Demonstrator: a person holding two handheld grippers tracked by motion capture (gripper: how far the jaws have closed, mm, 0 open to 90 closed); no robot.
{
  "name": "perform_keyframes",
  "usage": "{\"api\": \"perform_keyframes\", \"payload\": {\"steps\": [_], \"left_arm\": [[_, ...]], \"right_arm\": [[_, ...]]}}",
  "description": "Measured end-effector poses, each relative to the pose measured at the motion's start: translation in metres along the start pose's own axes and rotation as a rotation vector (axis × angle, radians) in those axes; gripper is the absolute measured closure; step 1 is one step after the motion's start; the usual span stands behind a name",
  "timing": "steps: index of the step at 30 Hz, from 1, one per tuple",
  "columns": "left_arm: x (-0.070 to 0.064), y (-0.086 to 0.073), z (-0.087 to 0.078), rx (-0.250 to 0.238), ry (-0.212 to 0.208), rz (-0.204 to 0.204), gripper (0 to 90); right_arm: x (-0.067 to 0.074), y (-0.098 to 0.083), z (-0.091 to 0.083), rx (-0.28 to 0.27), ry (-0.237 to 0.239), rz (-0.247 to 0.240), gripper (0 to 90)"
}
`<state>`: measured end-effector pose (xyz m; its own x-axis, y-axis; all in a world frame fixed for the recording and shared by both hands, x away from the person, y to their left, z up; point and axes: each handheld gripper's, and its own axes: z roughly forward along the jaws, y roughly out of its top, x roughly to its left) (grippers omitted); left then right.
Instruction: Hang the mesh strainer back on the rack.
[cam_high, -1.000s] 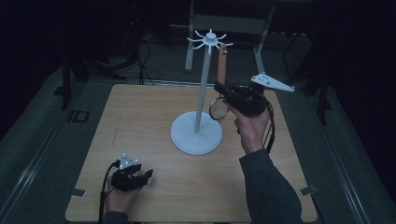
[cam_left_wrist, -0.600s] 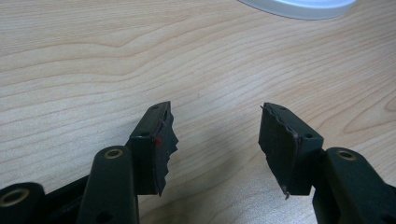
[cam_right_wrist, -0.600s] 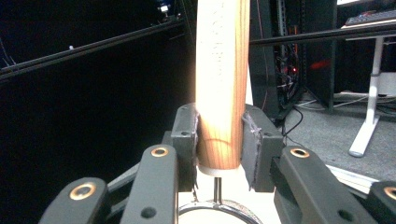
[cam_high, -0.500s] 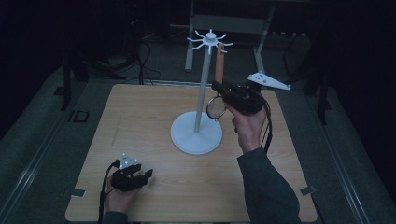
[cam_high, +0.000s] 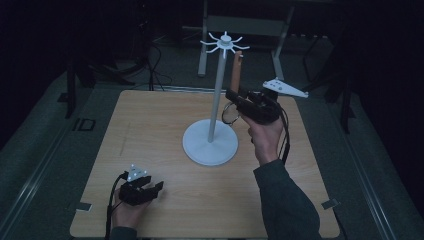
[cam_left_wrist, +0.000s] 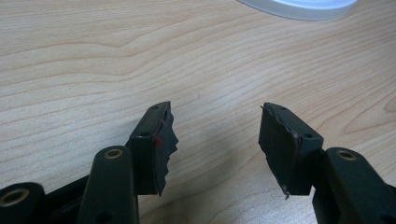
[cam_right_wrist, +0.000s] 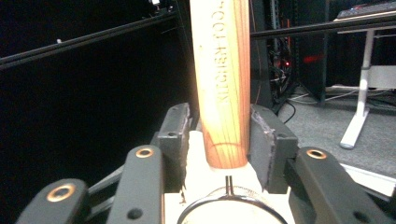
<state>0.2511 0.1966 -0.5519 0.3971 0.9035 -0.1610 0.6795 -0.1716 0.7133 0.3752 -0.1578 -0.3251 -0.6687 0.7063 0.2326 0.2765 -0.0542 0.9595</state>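
Our right gripper (cam_right_wrist: 219, 140) has just been opening its jaws, and the wooden handle (cam_right_wrist: 222, 79) of the strainer sits between them with small gaps at both sides, so we think the hanging step is nearly done. The strainer hangs from a hook on the white stand (cam_high: 220, 47), its wire ring (cam_high: 230, 113) low, and next we should back away slowly. Our left gripper (cam_left_wrist: 215, 140) rests spread on the table (cam_high: 150, 130).

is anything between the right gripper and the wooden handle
Nothing visible does: the wooden handle stands upright between the jaws of the right gripper, which have just been opening.
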Motion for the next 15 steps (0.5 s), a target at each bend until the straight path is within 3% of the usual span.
{"api": "perform_keyframes", "payload": {"steps": [9, 15], "left_arm": [[-0.0004, -0.0001, 0.0002, 0.001, -0.001, 0.001, 45.0], [-0.0004, 0.0000, 0.0006, 0.002, -0.001, 0.002, 45.0]], "right_arm": [[0.0011, -0.0045, -0.0025, 0.023, -0.075, -0.044, 43.1], [0.0015, -0.0063, -0.0045, 0.052, -0.121, -0.088, 40.0]]}}
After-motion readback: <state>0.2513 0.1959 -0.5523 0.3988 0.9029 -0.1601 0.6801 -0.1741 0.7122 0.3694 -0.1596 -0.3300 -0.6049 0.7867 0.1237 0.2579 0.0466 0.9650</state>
